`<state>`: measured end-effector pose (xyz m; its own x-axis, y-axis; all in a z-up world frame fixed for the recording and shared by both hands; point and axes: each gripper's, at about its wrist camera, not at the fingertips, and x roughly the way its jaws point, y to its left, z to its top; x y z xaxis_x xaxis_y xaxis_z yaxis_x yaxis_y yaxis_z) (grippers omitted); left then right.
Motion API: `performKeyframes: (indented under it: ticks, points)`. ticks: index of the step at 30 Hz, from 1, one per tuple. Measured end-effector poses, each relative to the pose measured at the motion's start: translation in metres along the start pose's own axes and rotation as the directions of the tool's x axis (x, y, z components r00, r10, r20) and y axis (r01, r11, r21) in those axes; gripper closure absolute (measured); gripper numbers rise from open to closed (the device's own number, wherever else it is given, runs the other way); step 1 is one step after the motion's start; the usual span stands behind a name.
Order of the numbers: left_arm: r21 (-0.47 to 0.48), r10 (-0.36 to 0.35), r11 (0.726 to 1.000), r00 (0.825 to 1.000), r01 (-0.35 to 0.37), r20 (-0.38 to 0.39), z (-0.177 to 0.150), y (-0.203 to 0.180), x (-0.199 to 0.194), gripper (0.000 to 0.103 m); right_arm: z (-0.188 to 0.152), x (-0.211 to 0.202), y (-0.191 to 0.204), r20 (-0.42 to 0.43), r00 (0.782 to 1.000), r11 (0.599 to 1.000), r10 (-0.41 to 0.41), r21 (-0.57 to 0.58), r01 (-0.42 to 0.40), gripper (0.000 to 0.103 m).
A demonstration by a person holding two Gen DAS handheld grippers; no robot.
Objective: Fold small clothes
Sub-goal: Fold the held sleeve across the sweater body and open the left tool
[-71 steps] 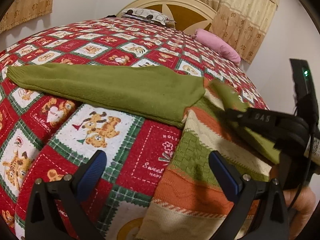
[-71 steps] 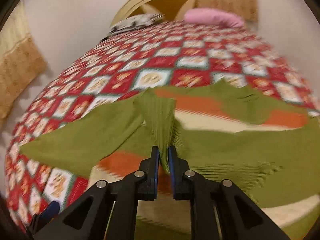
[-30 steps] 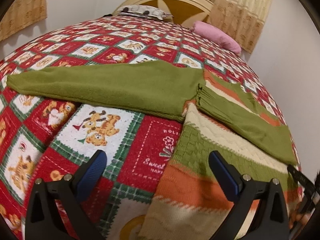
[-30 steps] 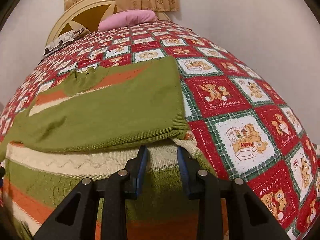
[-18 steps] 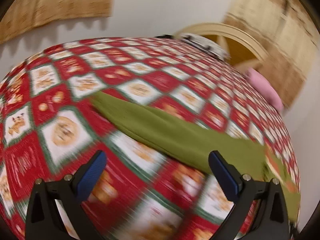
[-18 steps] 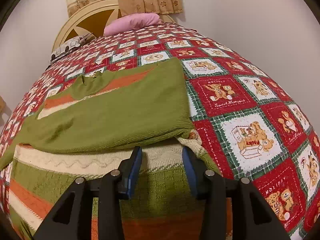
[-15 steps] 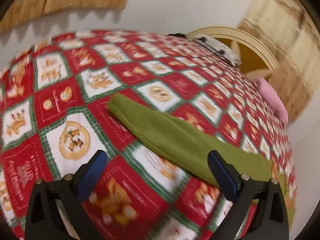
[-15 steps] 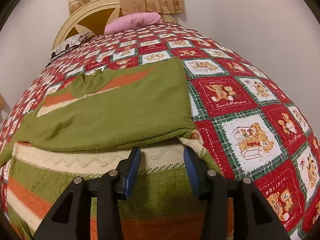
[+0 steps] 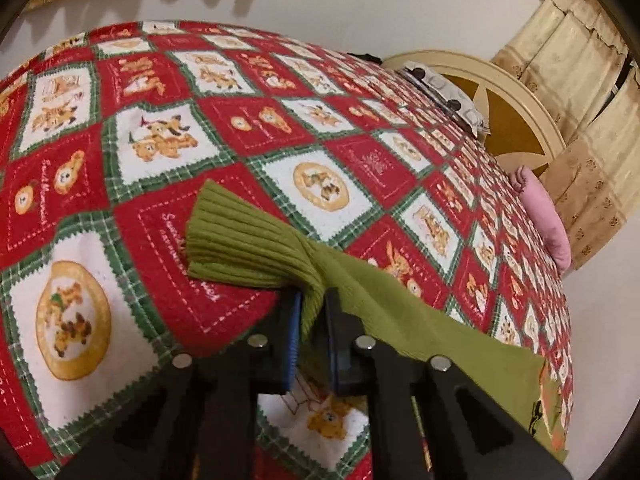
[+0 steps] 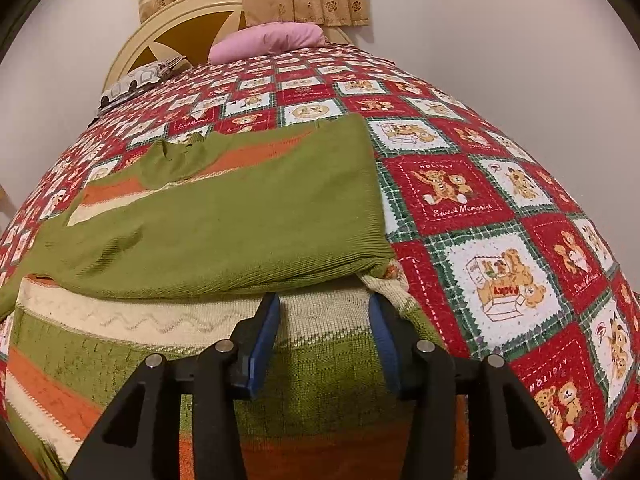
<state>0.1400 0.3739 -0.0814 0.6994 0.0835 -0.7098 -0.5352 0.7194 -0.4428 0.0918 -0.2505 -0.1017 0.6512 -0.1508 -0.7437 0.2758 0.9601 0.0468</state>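
L gripper (image 9: 310, 312) pinches sleeve cuff (image 9: 244, 240) over quilt (image 9: 160, 140).

The only readable writing is stitched into the quilt (image 10: 460, 128) on the bed. In the right wrist view, one red square with two bears reads "HOLIDAY" (image 10: 437, 166) above them and "Sweet Memories" (image 10: 462, 210) below. Another red square near the lower right edge also reads "HOLIDAY" (image 10: 548, 373). The cursive stitching on the red squares in the left wrist view is too distorted to read.
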Motion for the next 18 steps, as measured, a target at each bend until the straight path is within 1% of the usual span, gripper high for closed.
performKeyframes:
  ticks: [3, 4, 5, 6, 7, 9, 10, 11, 13, 15, 16, 17, 18]
  points:
    - [0.039, 0.012, 0.999, 0.999, -0.013, 0.042, 0.003, -0.014, -0.011, 0.092, 0.000, 0.000, 0.000, 0.000, 1.000, 1.000, 0.000, 0.000, 0.000, 0.055]
    - [0.066, 0.004, 0.998, 0.998, -0.009, 0.069, 0.004, -0.026, -0.019, 0.092, 0.000, 0.000, 0.000, 0.001, 1.000, 1.000, 0.001, 0.001, -0.001, 0.055]
    - [0.093, -0.007, 0.996, 0.996, -0.001, 0.092, 0.005, -0.036, -0.024, 0.092, -0.001, 0.000, 0.000, 0.001, 1.000, 1.000, 0.002, 0.001, -0.002, 0.055]
    - [0.131, -0.024, 0.991, 0.993, 0.009, 0.116, 0.004, -0.050, -0.033, 0.095, -0.001, 0.000, 0.000, 0.002, 1.000, 1.000, 0.003, 0.002, -0.003, 0.055]
    - [0.189, -0.051, 0.982, 0.988, 0.023, 0.145, 0.001, -0.071, -0.044, 0.095, -0.001, 0.000, 0.000, 0.002, 1.000, 1.000, 0.003, 0.001, -0.003, 0.055]
    - [0.274, -0.095, 0.961, 0.981, 0.046, 0.168, -0.008, -0.105, -0.057, 0.095, -0.001, 0.000, 0.000, 0.002, 1.000, 1.000, 0.003, 0.002, -0.003, 0.055]
    - [0.328, -0.135, 0.942, 0.976, 0.073, 0.171, -0.017, -0.128, -0.065, 0.095, -0.001, 0.000, 0.000, 0.002, 1.000, 1.000, 0.004, 0.002, -0.004, 0.055]
    - [0.390, -0.183, 0.915, 0.968, 0.105, 0.169, -0.028, -0.151, -0.074, 0.095, 0.000, -0.001, 0.000, 0.003, 1.000, 1.000, 0.007, 0.004, -0.007, 0.055]
    - [0.506, -0.276, 0.846, 0.950, 0.169, 0.144, -0.061, -0.199, -0.091, 0.095, 0.000, -0.001, 0.000, 0.004, 1.000, 1.000, 0.010, 0.007, -0.011, 0.055]
    - [0.578, -0.342, 0.782, 0.936, 0.232, 0.087, -0.091, -0.234, -0.098, 0.095, 0.000, -0.001, -0.001, 0.006, 1.000, 1.000, 0.014, 0.009, -0.014, 0.055]
    - [0.617, -0.371, 0.741, 0.928, 0.265, 0.047, -0.110, -0.251, -0.101, 0.095, -0.001, -0.002, -0.001, 0.006, 1.000, 1.000, 0.016, 0.011, -0.016, 0.055]
    - [0.656, -0.387, 0.699, 0.922, 0.286, 0.011, -0.133, -0.269, -0.102, 0.094, -0.001, -0.002, -0.001, 0.007, 1.000, 1.000, 0.018, 0.013, -0.018, 0.055]
    - [0.684, -0.390, 0.668, 0.921, 0.293, -0.013, -0.151, -0.282, -0.101, 0.094, -0.001, -0.002, -0.002, 0.008, 1.000, 1.000, 0.021, 0.015, -0.021, 0.055]
